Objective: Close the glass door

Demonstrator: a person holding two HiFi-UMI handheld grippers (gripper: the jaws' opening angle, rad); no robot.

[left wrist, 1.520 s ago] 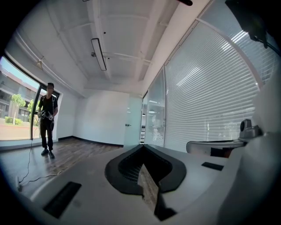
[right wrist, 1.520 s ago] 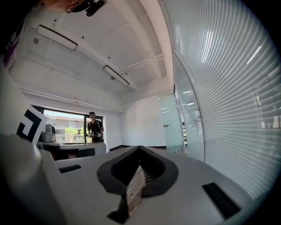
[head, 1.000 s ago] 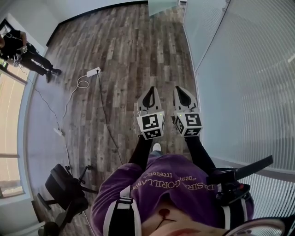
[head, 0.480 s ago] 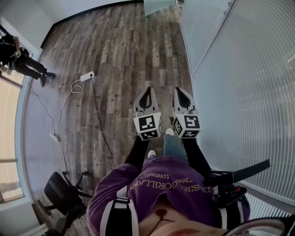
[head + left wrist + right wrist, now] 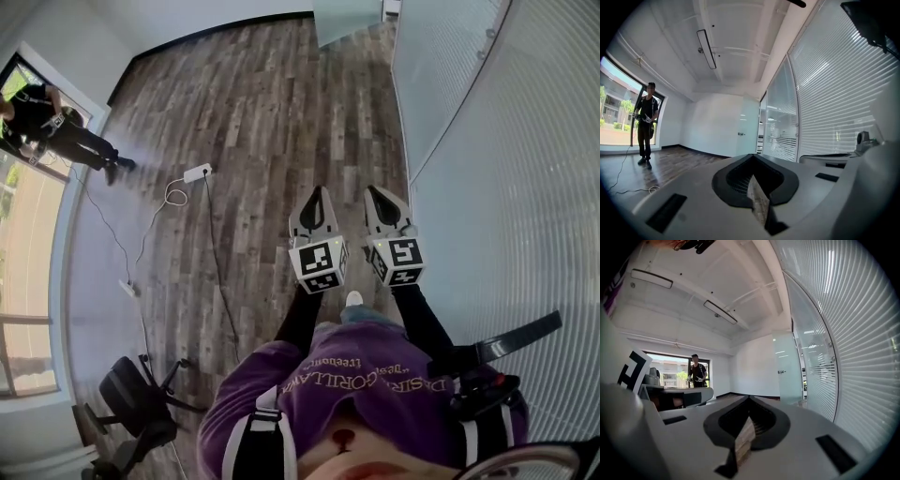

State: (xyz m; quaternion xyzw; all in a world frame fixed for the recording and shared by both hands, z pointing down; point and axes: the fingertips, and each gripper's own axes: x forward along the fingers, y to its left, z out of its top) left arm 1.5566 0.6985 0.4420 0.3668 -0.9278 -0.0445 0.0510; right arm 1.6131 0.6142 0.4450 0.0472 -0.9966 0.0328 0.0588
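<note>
Evidently short of the glass door (image 5: 787, 366) (standing open well ahead of both pairs of jaws, past the slatted glass wall (image 5: 506, 187) on their right), hence carrying left gripper (image 5: 317, 195) and right gripper (image 5: 377, 193) level, jaws closed on nothing, ready to push.

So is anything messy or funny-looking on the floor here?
A little. A white power strip lies out on the wooden floor with its cables trailing loose across it, easy to trip on. At the far end the glass door stands swung out from the glass wall.
</note>
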